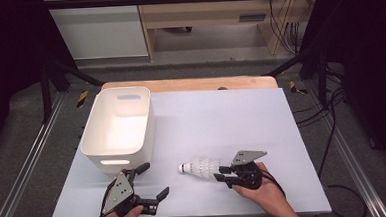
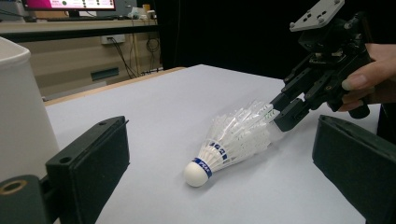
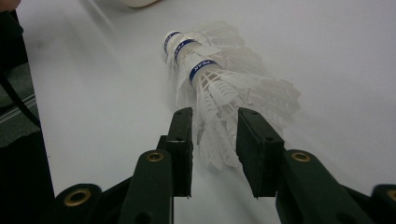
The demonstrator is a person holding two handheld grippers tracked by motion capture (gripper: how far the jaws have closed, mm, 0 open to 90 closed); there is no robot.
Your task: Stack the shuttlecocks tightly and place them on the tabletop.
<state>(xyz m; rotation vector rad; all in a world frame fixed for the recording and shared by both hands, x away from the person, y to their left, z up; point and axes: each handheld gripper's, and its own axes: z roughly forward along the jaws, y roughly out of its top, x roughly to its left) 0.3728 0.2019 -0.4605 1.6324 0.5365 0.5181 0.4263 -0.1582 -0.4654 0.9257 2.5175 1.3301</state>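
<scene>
Here the right gripper stands at the feather end of a nested stack of white shuttlecocks, which lies on its side on the white table sheet, its cork tip pointing toward the white plastic bin. In the right gripper view the jaws stand a little apart, one on each side of the feather skirt. The feathers sit between the pads, but I cannot say that the pads press on them; there seems to be a thin gap on the left side. So the stack looks not yet held.

The left gripper rests near the front edge of the table, just beside the bin, with its jaws wide apart and nothing between them.

The step in hand, as I judge it, is to take the stack at the skirt so it can go into the bin. To do it well, the jaws should close slowly and only until the feathers stop sliding, because a hard squeeze would bend or break them. It would be safer to push in a bit deeper first, so the pads meet the firmer part nearer the blue-banded corks, not the loose tips. The shuttlecocks are only nested, so lift them level or with corks slightly down; otherwise the front ones may slip off.
</scene>
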